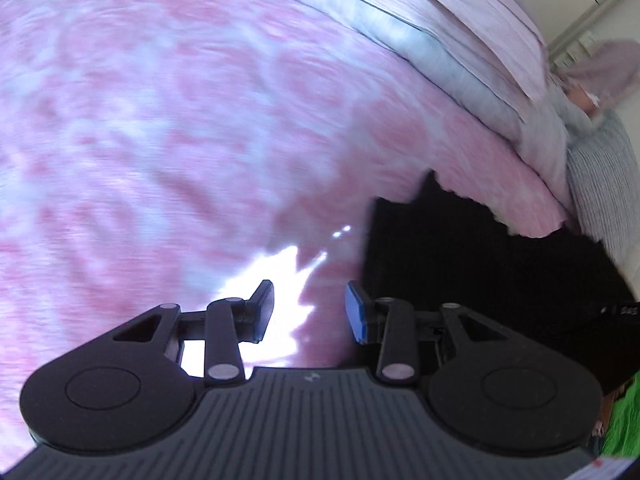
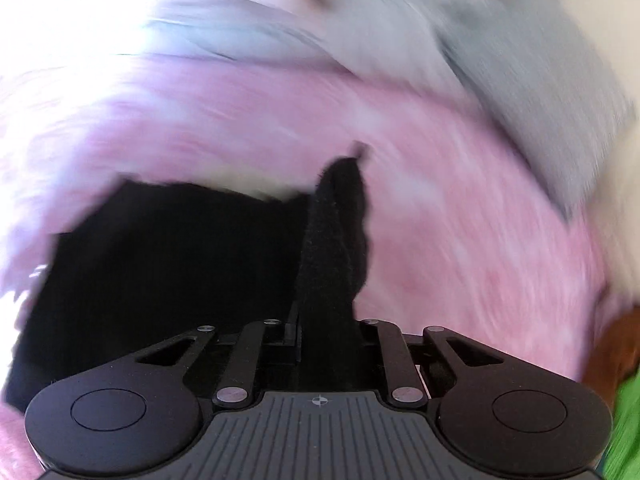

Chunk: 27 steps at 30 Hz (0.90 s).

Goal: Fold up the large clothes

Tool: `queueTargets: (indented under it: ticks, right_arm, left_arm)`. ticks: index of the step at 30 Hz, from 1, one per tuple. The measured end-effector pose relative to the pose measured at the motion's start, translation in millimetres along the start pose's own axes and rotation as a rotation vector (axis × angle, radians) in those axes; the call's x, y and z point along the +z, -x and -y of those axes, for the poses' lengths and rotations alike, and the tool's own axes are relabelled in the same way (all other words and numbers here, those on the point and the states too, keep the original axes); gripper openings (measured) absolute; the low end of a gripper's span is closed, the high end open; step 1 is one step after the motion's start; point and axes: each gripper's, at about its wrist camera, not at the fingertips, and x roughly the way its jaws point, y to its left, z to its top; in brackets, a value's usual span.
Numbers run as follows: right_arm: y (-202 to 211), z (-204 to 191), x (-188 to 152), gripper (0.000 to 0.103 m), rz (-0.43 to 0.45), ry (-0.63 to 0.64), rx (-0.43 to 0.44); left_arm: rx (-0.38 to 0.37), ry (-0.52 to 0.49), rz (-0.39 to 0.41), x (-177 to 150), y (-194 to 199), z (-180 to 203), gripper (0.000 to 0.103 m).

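A black garment [image 1: 472,256] lies on a pink-and-white patterned bedspread [image 1: 160,120] at the right of the left wrist view. My left gripper [image 1: 309,310] stands open just left of the garment's edge, with nothing between its blue-padded fingers. In the right wrist view the same black garment [image 2: 168,264] spreads to the left, and a bunched fold of it [image 2: 334,248] rises from between the jaws. My right gripper [image 2: 326,328] is shut on that fold. The view is motion-blurred.
Striped pink and grey bedding [image 1: 460,28] is piled along the far side of the bed. A grey ribbed pillow or cushion [image 1: 600,184] sits at the right. Green fabric [image 2: 624,428] shows at the lower right corner. A grey blanket [image 2: 532,92] lies beyond the garment.
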Motion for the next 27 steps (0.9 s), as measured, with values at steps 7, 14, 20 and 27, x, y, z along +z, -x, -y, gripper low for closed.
queueTargets:
  ticks: [7, 14, 20, 27]
  right_arm:
    - [-38, -177, -40, 0.022, 0.043, 0.329, 0.012]
    - [-7, -163, -59, 0.049, 0.073, 0.364, 0.212]
    - [35, -64, -45, 0.05, 0.113, 0.065, 0.299]
    - [-47, 39, -53, 0.048, -0.068, -0.312, 0.164]
  left_arm:
    - [0.013, 0.111, -0.022, -4, 11, -47, 0.033]
    - [-0.094, 0.131, -0.049, -5, 11, -42, 0.033]
    - [-0.327, 0.152, -0.128, 6, -10, 3, 0.033]
    - [-0.402, 0.098, -0.299, 7, -81, 56, 0.036]
